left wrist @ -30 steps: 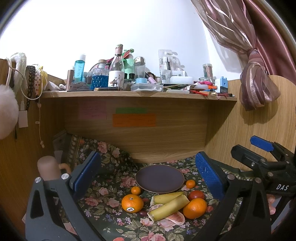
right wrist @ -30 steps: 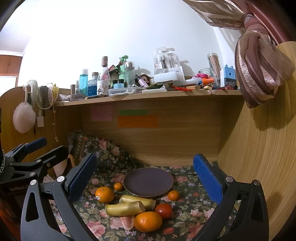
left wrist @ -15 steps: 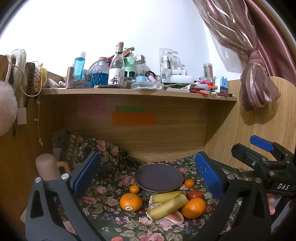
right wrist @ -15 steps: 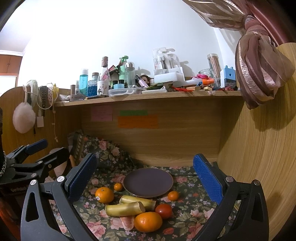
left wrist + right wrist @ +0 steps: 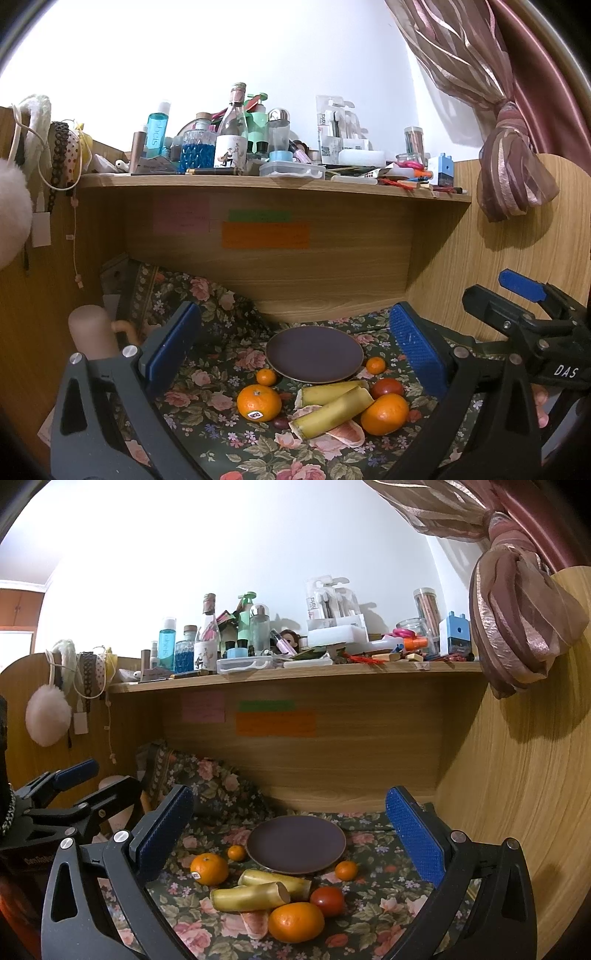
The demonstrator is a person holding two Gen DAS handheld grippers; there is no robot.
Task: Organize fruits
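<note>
Both grippers are hovering above the surface (image 5: 207,435) with nothing in them: the left gripper (image 5: 295,354) is holding its fingers wide, and the right gripper (image 5: 291,834) is doing the same. The fruit is lying ahead of and below the fingers, bunched just in front of the bare plate (image 5: 314,353): a stickered orange (image 5: 258,402) toward the left finger, two bananas (image 5: 334,404) side by side in the middle, a second orange (image 5: 296,922) and a tomato (image 5: 327,901) toward the right finger, and two mandarins (image 5: 266,377) sitting beside the plate's rim, one on each side. Judging by this, the sorting is only starting and a first pick is being lined up. The next move is calling for one gripper to drop over a single fruit, probably an orange at the edge of the bunch, straddling it with both fingers clear of the bananas touching the cluster, before closing.
</note>
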